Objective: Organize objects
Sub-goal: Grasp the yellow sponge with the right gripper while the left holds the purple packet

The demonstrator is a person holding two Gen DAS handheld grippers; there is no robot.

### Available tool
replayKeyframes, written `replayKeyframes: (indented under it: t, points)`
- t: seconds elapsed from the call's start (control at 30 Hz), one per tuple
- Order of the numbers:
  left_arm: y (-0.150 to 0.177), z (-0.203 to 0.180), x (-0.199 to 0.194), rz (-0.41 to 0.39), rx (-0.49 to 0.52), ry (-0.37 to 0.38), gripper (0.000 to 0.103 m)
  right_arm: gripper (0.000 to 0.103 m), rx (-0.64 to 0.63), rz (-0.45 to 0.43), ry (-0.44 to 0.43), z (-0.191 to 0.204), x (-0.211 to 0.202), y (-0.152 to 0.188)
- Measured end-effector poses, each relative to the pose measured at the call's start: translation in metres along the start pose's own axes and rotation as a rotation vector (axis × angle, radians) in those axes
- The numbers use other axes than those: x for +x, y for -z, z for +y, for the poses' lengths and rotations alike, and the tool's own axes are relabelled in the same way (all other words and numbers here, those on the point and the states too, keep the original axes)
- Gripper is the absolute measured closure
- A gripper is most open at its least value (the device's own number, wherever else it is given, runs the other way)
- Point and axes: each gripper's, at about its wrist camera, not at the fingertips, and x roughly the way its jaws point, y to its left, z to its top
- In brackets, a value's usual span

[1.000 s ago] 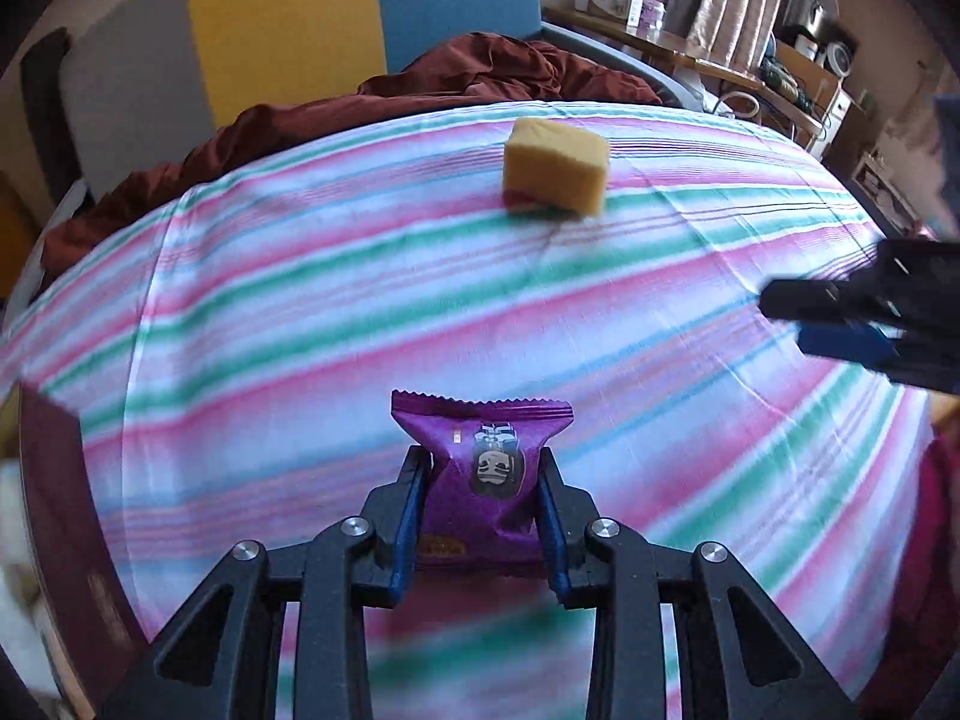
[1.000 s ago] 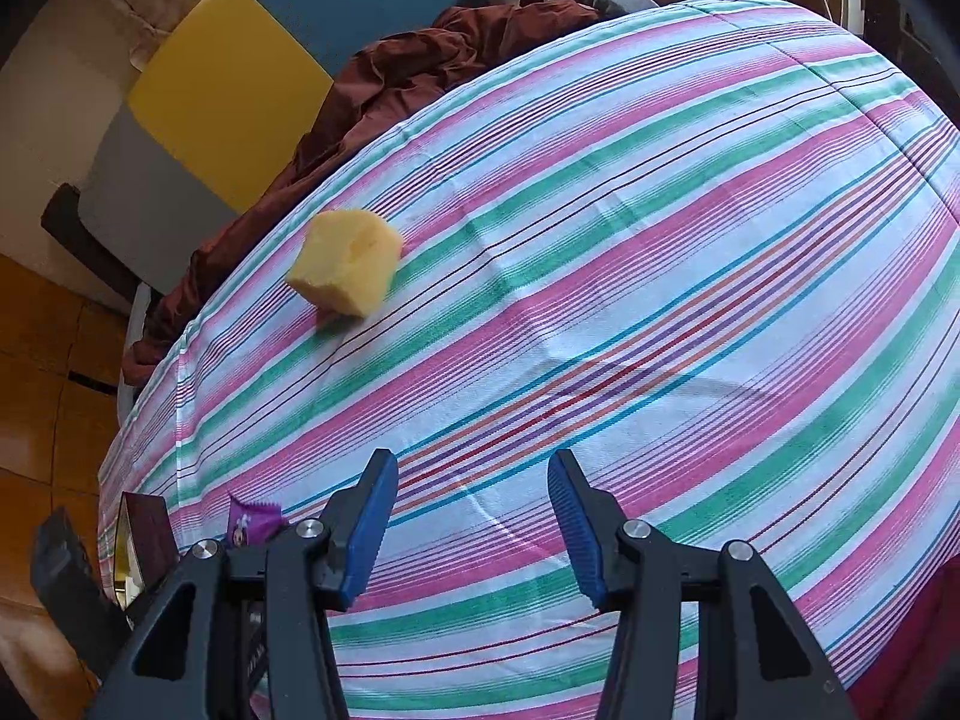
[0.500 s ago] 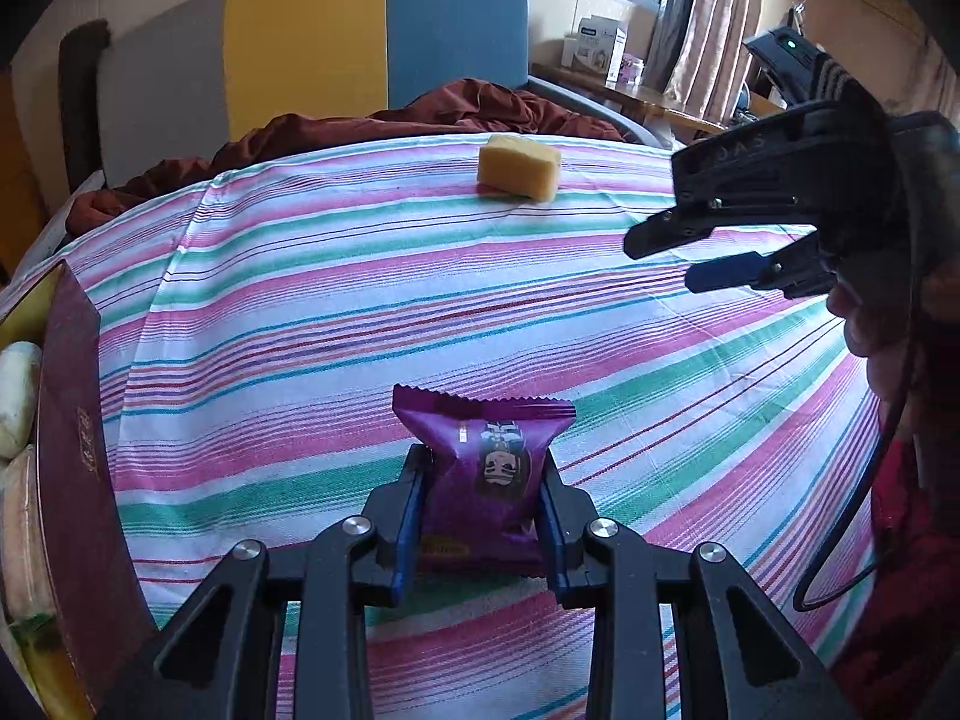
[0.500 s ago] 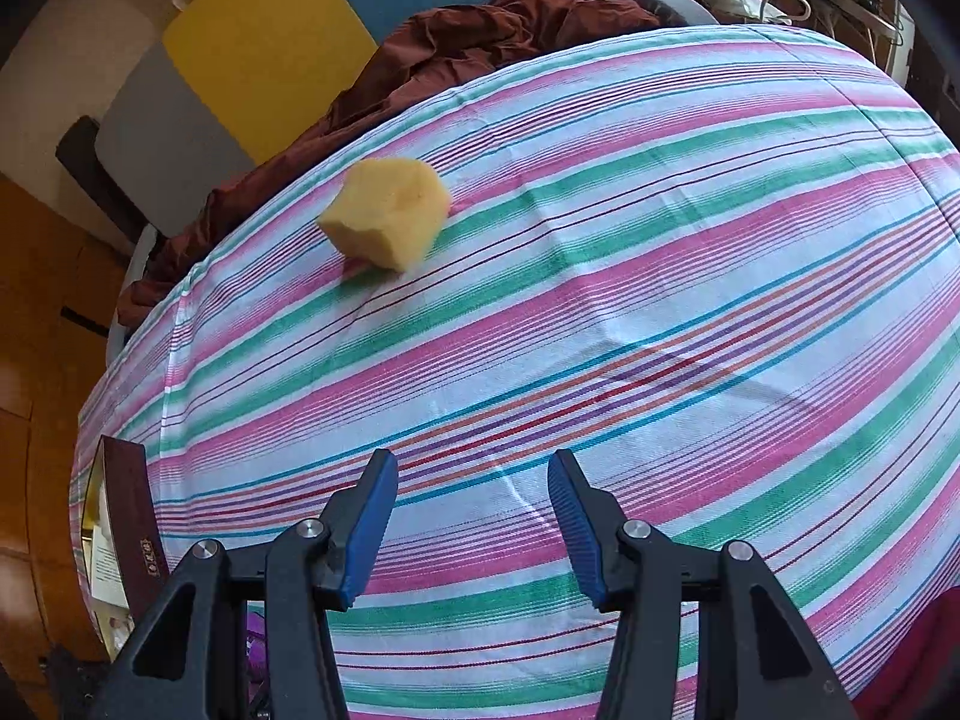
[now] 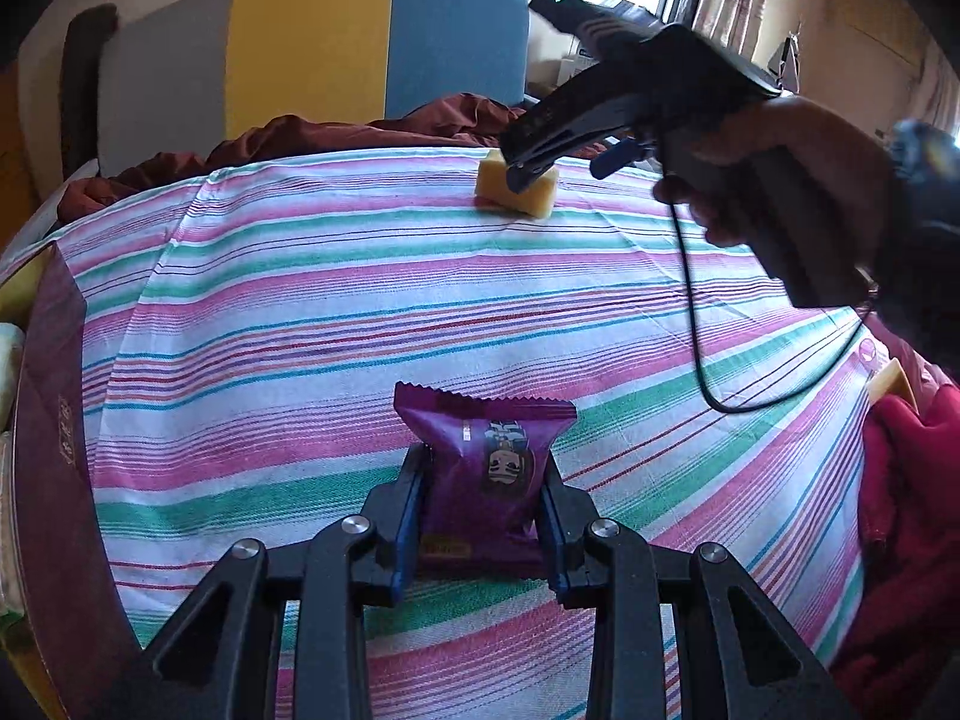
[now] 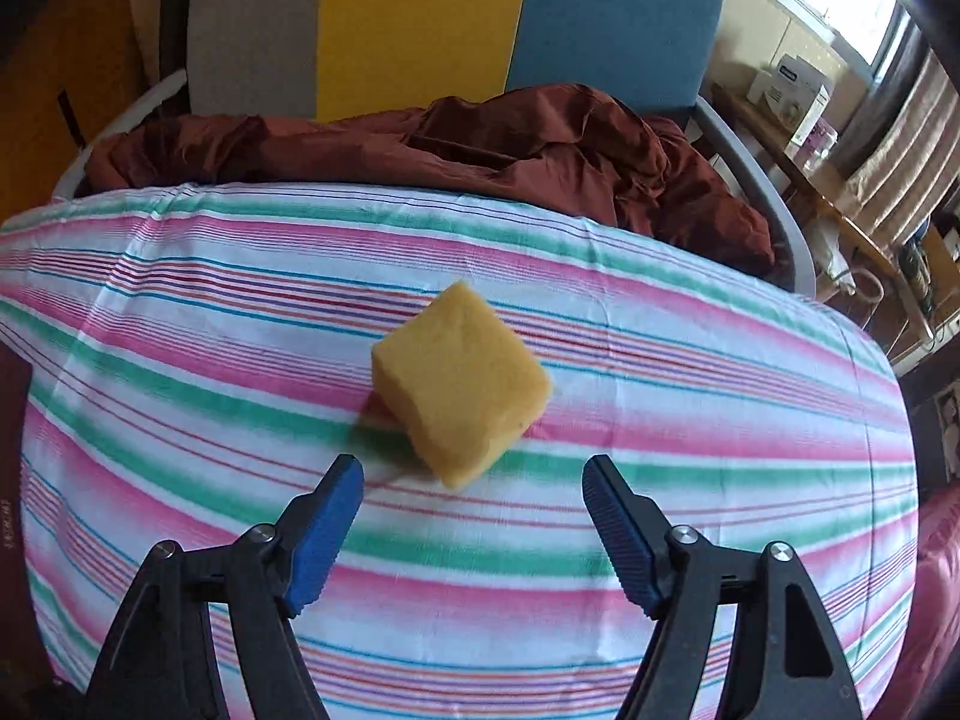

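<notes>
Swinging across to the yellow sponge on the striped worktop, the right gripper has just spread its empty jaws, while the left gripper clamps the purple snack packet.

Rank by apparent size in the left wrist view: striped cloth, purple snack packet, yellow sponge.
1. Striped cloth, by far the largest.
2. Purple snack packet, though it sits right at the camera.
3. Yellow sponge, far off and partly hidden, so its true size against the packet is unsure.

Yellow sponge (before parted claw)
</notes>
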Motion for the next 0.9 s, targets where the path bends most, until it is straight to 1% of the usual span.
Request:
replayKeyframes:
  t: [0.1, 0.23, 0.3, 0.33, 0.37, 0.4, 0.43, 0.47, 0.53, 0.6, 0.73, 0.9]
  points:
    - [0.0, 0.0, 0.001, -0.003, -0.004, 0.007, 0.069, 0.026, -0.03, 0.038, 0.026, -0.002, 0.021, -0.012]
    - [0.0, 0.0, 0.001, -0.007, -0.008, 0.013, 0.069, 0.026, -0.06, 0.062, 0.008, 0.001, 0.042, -0.023]
    - [0.001, 0.002, 0.001, -0.009, -0.012, 0.019, 0.068, 0.028, -0.059, 0.063, 0.0, 0.002, 0.046, -0.023]
    - [0.002, 0.001, 0.001, -0.01, -0.013, 0.019, 0.067, 0.034, -0.057, 0.06, -0.006, 0.003, 0.047, -0.022]
    - [0.002, 0.0, 0.0, -0.011, -0.011, 0.017, 0.067, 0.044, -0.05, 0.056, -0.024, 0.003, 0.046, -0.02]
    - [0.003, 0.0, 0.0, -0.013, -0.009, 0.016, 0.067, 0.045, -0.04, 0.055, -0.05, 0.003, 0.044, -0.018]
    - [0.004, 0.0, 0.0, -0.017, -0.009, 0.017, 0.067, 0.047, -0.03, 0.057, -0.049, 0.003, 0.042, -0.015]
    - [0.004, 0.001, 0.0, -0.018, -0.011, 0.019, 0.067, 0.048, -0.022, 0.06, -0.048, 0.003, 0.039, -0.01]
    - [0.004, 0.002, 0.001, -0.02, -0.01, 0.02, 0.067, 0.048, 0.004, 0.082, -0.072, 0.003, 0.033, 0.004]
    - [0.004, 0.002, 0.001, -0.024, -0.01, 0.019, 0.067, 0.048, 0.036, 0.107, -0.092, 0.003, 0.025, 0.025]
    - [0.005, 0.001, 0.0, -0.028, -0.003, 0.012, 0.067, 0.048, 0.131, 0.153, -0.164, 0.002, 0.006, 0.069]
    - [0.005, 0.0, 0.001, -0.03, 0.004, 0.005, 0.067, 0.049, 0.147, 0.167, -0.168, 0.014, -0.021, 0.119]
